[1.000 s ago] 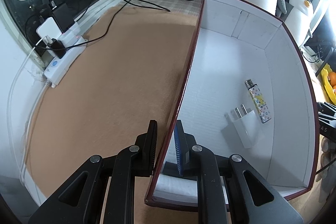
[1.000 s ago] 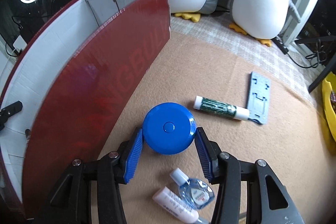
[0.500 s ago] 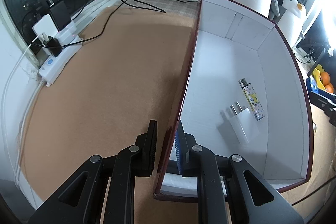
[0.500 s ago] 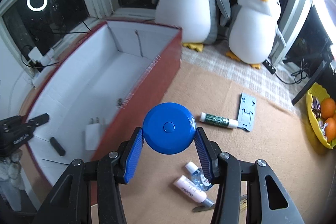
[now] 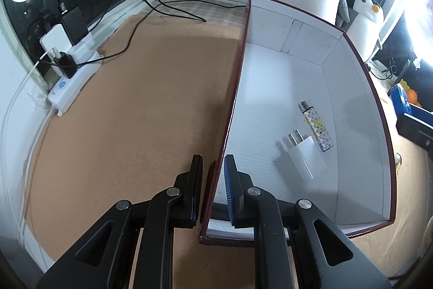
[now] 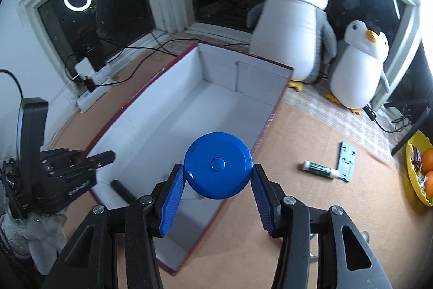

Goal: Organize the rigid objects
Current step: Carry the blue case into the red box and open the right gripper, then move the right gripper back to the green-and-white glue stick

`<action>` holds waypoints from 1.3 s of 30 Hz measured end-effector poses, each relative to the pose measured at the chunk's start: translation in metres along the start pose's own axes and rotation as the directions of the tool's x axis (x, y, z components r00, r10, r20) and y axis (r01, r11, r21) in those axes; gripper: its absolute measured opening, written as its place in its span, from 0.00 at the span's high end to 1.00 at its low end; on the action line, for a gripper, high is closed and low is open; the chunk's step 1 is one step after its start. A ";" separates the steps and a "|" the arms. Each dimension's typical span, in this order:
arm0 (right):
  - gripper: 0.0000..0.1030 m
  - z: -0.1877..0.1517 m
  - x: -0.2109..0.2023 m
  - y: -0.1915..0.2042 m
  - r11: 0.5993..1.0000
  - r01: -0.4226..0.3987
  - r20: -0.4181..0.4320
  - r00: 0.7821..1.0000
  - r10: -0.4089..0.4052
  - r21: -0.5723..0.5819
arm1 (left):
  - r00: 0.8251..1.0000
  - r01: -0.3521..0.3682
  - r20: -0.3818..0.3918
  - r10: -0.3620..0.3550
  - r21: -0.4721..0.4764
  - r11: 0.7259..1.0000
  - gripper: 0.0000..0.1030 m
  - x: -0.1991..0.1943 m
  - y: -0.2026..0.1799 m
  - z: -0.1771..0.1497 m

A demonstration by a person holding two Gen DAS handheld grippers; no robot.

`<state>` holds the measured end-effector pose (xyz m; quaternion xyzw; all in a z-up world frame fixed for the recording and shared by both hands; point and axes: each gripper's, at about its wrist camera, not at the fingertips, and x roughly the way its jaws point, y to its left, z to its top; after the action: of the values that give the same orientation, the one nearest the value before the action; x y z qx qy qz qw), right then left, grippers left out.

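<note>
Box (image 5: 357, 88): 2 items | left fingers (image 5: 213, 175) clench wall | right fingers (image 6: 218, 190) grasp disc (image 6: 218, 169)

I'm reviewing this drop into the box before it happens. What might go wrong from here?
1. The blue round case is pinched only at its rim by the right gripper; it may slip or twist out early.
2. It hangs near the box's near wall, so it might clip the edge and fall outside.
3. Released from this height, it may land on the white charger or lighter.
</note>
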<state>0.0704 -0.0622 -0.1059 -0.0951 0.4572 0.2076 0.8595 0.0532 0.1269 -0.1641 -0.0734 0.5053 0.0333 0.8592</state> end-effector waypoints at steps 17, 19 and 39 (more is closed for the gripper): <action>0.56 -0.006 0.032 0.040 0.998 -0.047 -0.064 0.997 0.045 -0.034 | 1.000 -0.006 0.030 0.006 -0.004 1.000 0.94 -0.003 0.003 -0.001; 0.56 -0.006 0.035 0.041 0.998 -0.048 -0.068 0.997 0.045 -0.033 | 1.000 -0.007 0.030 0.008 -0.004 1.000 0.94 -0.003 0.003 -0.001; 0.54 -0.004 0.032 0.025 0.996 -0.086 -0.040 0.995 0.087 0.017 | 0.999 -0.044 0.015 0.044 0.010 0.999 0.94 -0.002 -0.002 0.001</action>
<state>0.0723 -0.0327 -0.1333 -0.0729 0.4799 0.2392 0.8409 0.0530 0.1251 -0.1614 -0.0579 0.5006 0.0500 0.8623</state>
